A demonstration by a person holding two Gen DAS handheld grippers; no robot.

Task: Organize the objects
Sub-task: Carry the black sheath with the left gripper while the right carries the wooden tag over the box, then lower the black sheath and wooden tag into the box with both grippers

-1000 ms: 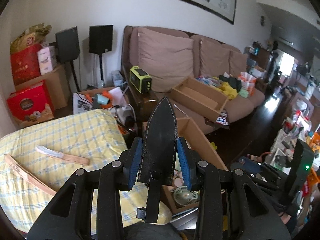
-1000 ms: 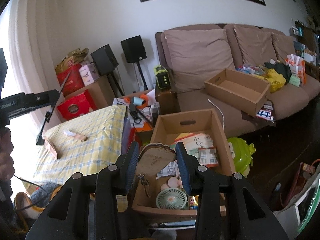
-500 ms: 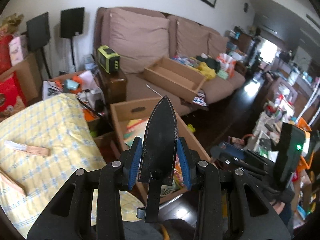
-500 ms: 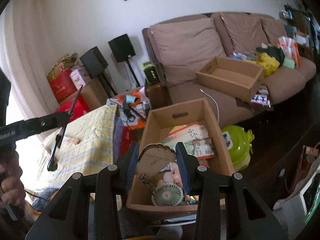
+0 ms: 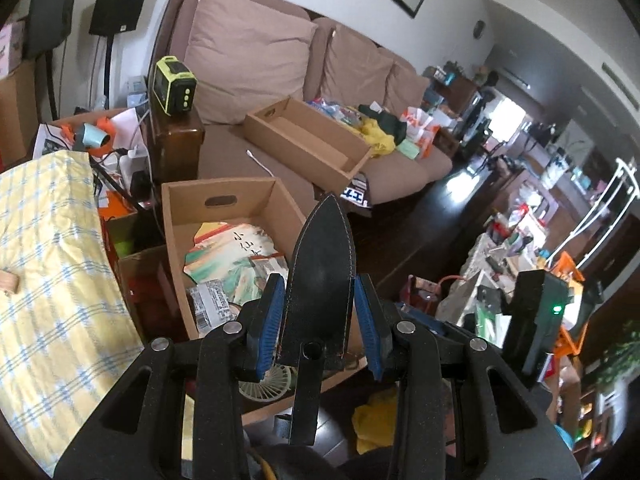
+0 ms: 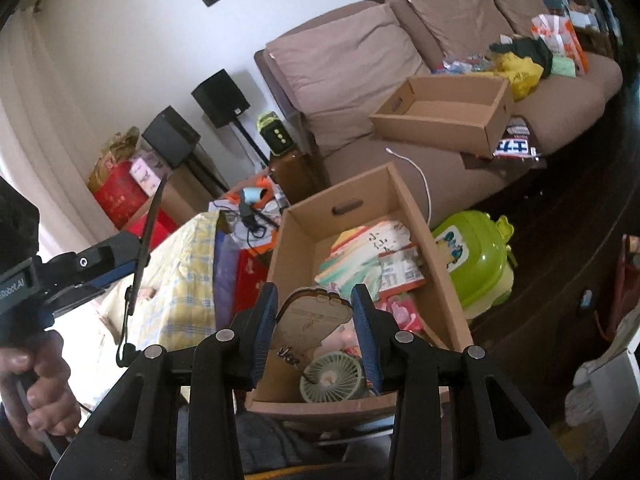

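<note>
Both tongs have swung over the box: left tongs gripping the black sheath, right tongs gripping the wooden tag. Drop-off looks imminent.

Only readable bits: "Robot.AI" on the left gripper body, handwritten Chinese characters on a fan in the near cardboard box.

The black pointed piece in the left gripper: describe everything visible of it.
The black pointed piece is flat and leaf-shaped, leather-like, with pale stitching along both edges and a round eyelet near its base. It stands tip-forward, clamped between the left gripper's blue-padded fingers, above the open cardboard box. Edge-on, it looks very thin.
</note>
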